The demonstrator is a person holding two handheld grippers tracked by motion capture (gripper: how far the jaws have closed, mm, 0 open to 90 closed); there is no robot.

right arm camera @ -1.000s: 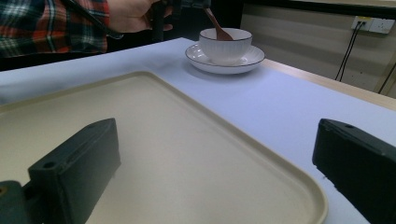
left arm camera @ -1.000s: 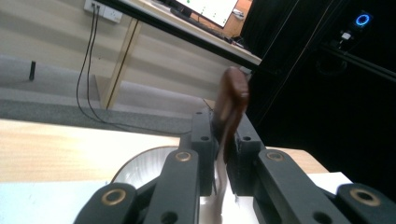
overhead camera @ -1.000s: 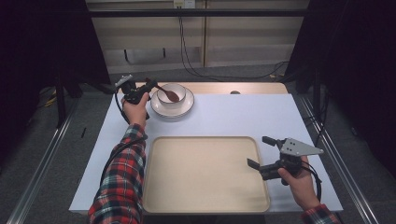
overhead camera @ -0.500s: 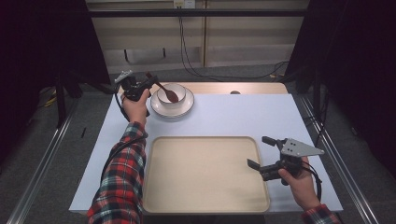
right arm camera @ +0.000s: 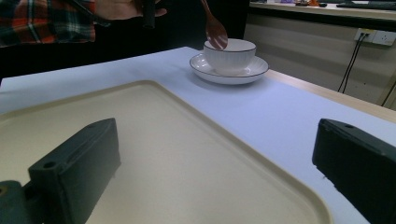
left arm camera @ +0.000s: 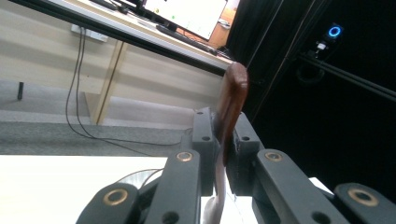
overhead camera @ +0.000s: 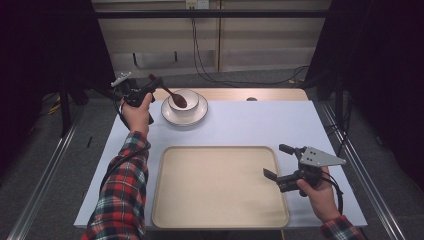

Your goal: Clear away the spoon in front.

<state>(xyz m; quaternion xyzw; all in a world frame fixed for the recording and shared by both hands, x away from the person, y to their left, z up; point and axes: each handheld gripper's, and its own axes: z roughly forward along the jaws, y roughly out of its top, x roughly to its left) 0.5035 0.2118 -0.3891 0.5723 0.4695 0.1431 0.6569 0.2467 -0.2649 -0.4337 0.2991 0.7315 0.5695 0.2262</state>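
Plaid red flannel covers the person's left forearm, which reaches up the left side of a white-topped table (overhead camera: 240,125). At the far left, the left claw (overhead camera: 152,85) is clamped on the handle of a dark brown wooden spoon (overhead camera: 174,96). In the left gripper view the two black jaws pinch the spoon (left arm camera: 231,105) edge-on, its handle end poking up past them. The spoon's head hangs over a white ribbed ceramic bowl (overhead camera: 183,101) that sits on a white saucer with a dark rim (overhead camera: 184,114) at the far side of the table. Whether the head touches the bowl's inside is hard to tell; in the right gripper view the spoon (right arm camera: 215,33) seems to dip just at the bowl's (right arm camera: 229,55) near rim.

At the centre, nearer the person, lies a large cream plastic tray (overhead camera: 220,185) with rounded corners and nothing on it.

At the right, the right claw (overhead camera: 283,161) hovers just past the tray's right edge, its jaws spread wide and holding nothing.

Judging from this, the risk lies with the spoon. The grip is on a thin handle, so the spoon could pivot or slip between the jaws. A careless sweep could also catch the bowl's rim and tip it or slide it off the saucer.
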